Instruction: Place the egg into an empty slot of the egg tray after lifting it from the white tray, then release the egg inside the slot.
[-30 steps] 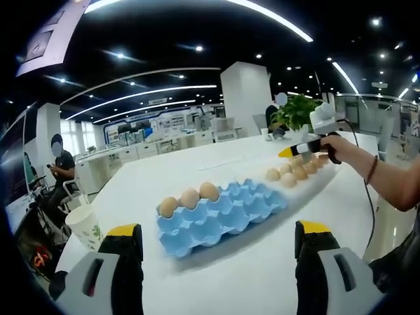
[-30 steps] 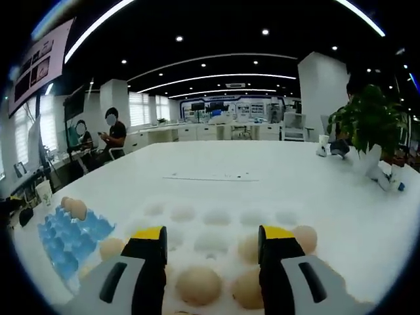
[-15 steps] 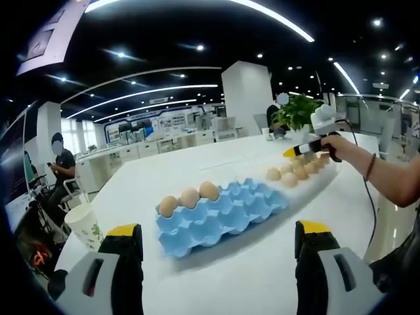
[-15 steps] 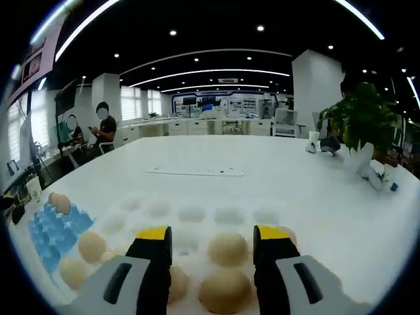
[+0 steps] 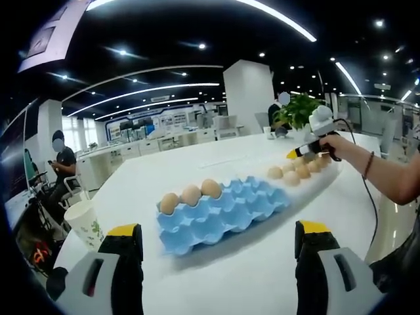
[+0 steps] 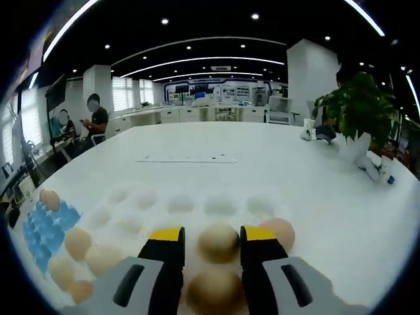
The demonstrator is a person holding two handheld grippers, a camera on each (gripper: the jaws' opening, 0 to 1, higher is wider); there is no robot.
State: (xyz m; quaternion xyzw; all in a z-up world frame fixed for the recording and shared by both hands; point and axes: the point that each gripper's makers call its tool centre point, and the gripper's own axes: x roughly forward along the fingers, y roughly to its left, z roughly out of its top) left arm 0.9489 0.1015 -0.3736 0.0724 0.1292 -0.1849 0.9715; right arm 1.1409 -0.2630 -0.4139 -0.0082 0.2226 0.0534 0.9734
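Long white table [image 5: 164,190] in a lit office; left jaws wide, empty; right jaws flanking an egg [image 6: 218,241], grip unclear

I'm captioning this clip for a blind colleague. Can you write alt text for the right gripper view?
The right gripper has its yellow-tipped fingers on either side of a brown egg in the white tray, with more eggs around it. The blue egg tray lies at left on a white table.

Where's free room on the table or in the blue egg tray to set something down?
Blue egg tray: three eggs fill its far-left row, the other slots are empty. Bare tabletop lies between that tray and the left gripper, and beyond the white tray toward the plant. Crowded: the white tray's near rows, where the right gripper straddles an egg.
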